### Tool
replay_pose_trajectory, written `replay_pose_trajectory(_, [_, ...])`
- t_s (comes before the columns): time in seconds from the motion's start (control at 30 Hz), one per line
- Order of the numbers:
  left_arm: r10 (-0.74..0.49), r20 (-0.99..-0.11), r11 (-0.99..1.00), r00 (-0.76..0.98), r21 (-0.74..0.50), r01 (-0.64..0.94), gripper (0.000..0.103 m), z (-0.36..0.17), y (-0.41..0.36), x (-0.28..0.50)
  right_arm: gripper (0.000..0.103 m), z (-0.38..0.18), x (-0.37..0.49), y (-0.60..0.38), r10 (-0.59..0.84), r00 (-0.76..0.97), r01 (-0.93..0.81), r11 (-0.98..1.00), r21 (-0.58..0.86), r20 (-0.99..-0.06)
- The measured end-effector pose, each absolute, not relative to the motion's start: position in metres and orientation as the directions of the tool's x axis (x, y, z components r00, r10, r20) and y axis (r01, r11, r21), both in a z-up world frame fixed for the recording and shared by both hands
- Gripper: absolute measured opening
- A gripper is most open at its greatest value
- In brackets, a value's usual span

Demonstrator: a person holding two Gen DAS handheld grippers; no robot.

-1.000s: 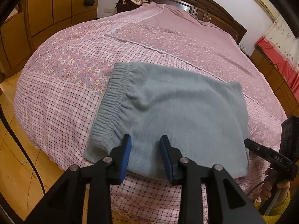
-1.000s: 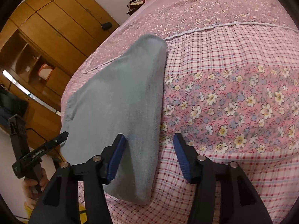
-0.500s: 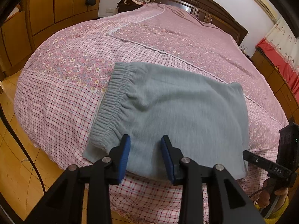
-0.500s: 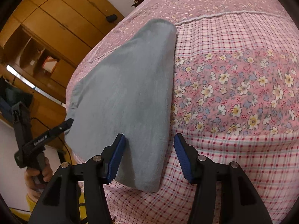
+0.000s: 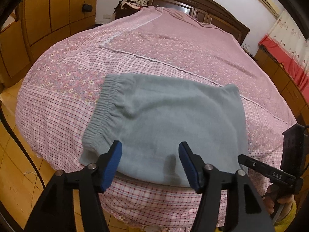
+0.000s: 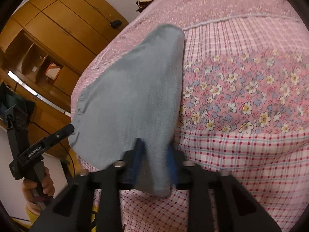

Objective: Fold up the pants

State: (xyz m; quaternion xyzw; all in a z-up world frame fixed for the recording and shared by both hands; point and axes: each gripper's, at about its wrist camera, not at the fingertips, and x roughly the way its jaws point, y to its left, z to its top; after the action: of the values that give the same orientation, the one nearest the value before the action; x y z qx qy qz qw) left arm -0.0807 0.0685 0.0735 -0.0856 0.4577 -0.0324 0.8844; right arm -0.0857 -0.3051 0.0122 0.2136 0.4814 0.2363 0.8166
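R tool [image 6: 153,159] was closing on near-right corner of pants [image 5: 170,123], L tool [image 5: 150,163] opening empty; next fold needs a lift.

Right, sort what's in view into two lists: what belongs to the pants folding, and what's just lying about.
Part of the job:
- grey pants, folded on the bed
- right gripper, jaws closing on the pants' near corner
- left gripper, jaws opening above the near edge, not gripping
- pink bedspread, the work surface

Lying about:
- clothes pile beside the headboard
- wooden wardrobe
- red cloth at the right
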Motion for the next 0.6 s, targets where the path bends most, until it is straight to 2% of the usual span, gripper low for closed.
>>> replay_pose_trajectory(0.07, [-0.143, -0.806, 0.983, 0.574, -0.183, -0.013, 0.064, 0.073, 0.063, -0.082, 0.013, 0.018, -0.09, -0.307, 0.597, 0.442, -0.191, 0.792, 0.579, -0.67])
replay_pose_trajectory(0.4, [-0.168, -0.825, 0.985, 0.539, -0.16, 0.062, 0.064, 0.064, 0.036, -0.082, 0.011, 0.042, -0.095, -0.319, 0.637, 0.502, -0.224, 0.749, 0.623, -0.586])
replay_pose_trajectory(0.6, [-0.135, -0.831, 0.991, 0.54, -0.115, 0.071, 0.071, 0.06, 0.025, -0.082, 0.011, 0.048, -0.097, -0.336, 0.65, 0.507, -0.24, 0.738, 0.631, -0.566])
